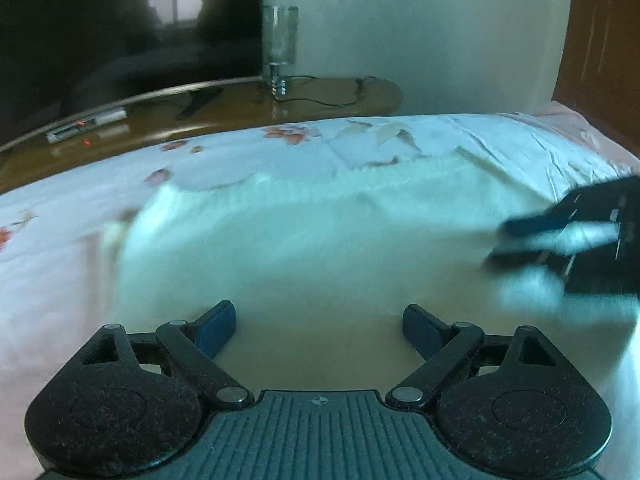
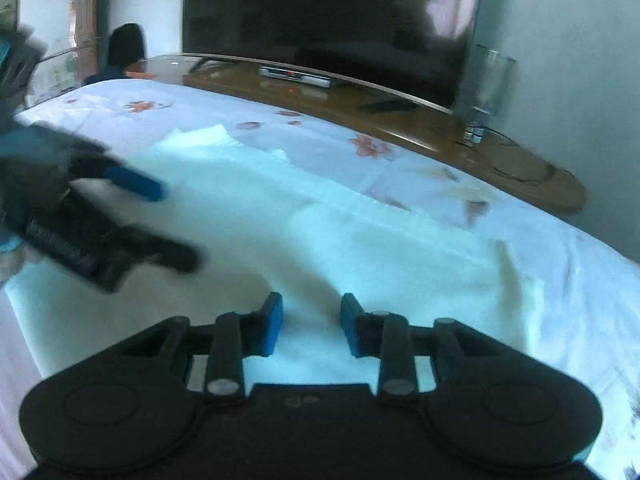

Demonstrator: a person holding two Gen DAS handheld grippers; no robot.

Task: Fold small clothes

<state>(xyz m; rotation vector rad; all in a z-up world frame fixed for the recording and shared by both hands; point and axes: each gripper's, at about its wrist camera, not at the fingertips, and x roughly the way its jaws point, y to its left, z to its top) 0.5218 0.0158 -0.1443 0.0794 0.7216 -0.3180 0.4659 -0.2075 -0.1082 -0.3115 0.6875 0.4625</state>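
Showing no legible writing: white garment, floral sheet.

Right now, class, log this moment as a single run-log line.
left hand-held gripper: open, empty | right hand-held gripper: open, empty | pale white fabric garment: spread on floral bedsheet

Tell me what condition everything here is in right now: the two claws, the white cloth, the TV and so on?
Left gripper: open, holding nothing.
Right gripper: open, nothing between its pads.
White garment: lying spread on the bed, released.
Bedsheet: flat, lightly creased.
Television: screen dark.
Set-top box: red lights showing.
Glass lamp: upright; unlit as far as I can tell.
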